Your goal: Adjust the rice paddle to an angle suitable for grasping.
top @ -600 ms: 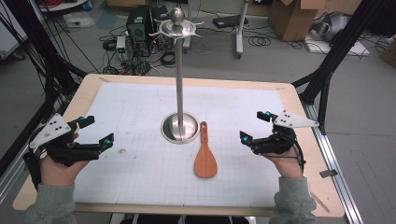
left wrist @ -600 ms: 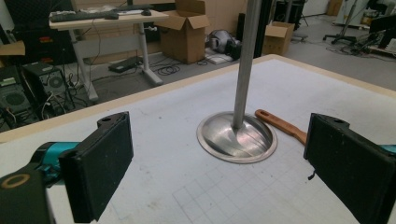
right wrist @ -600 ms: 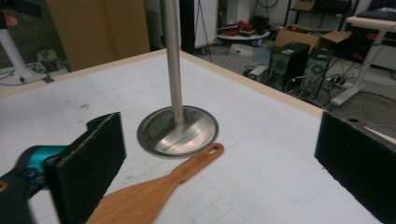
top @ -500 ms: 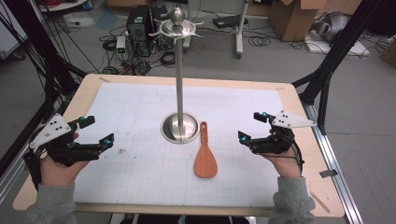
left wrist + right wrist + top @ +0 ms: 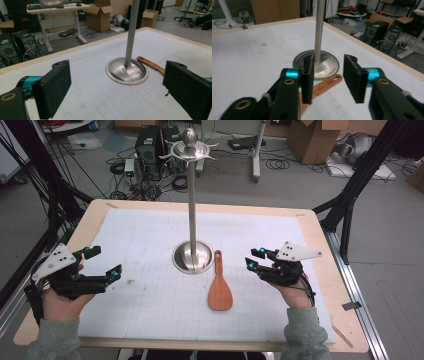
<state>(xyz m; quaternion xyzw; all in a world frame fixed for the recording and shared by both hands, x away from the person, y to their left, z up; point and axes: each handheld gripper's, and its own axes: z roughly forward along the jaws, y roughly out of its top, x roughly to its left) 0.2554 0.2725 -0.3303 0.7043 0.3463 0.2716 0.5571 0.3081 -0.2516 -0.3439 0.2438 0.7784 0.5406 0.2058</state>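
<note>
Right gripper [image 5: 256, 257] neared flat orange wooden spatula [image 5: 220, 290] lying mid-counter beside steel stand base [image 5: 193, 257], fingers parted, empty; left gripper [image 5: 102, 265] wide open; best straddle handle squarely before closing.

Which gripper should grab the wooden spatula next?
Probably right: the right gripper sits just beside the wooden spatula, jaws open toward its handle. The left gripper is across the mat.
</note>
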